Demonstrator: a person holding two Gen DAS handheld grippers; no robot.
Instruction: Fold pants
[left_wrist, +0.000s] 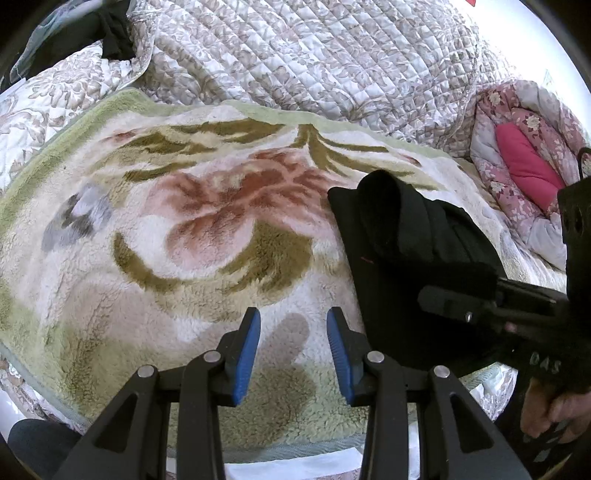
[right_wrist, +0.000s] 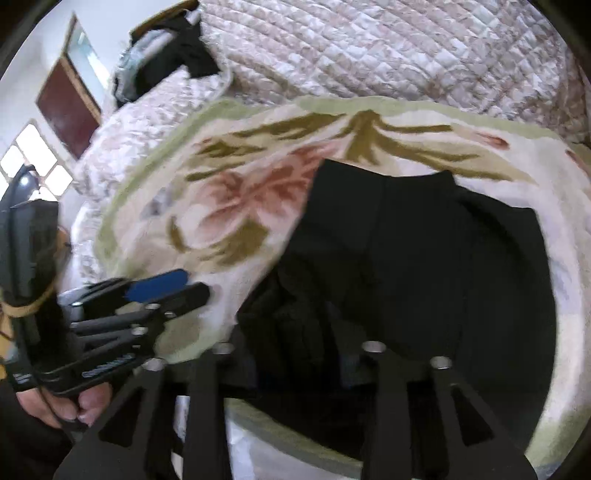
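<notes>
Pants (right_wrist: 406, 258) on blanket (left_wrist: 184, 240), quilt (left_wrist: 314, 55) behind, left tongs (left_wrist: 293, 354) beside pants

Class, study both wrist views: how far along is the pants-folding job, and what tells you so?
Done: the black pants already lie gathered in a compact, layered bundle on the floral fleece blanket.
In hand: nothing; the left tongs stand open over bare blanket, and the right tongs rest at the bundle's edge, grip unclear.
Left: probably smoothing or one final fold, since the top layer looks lumpy.
</notes>
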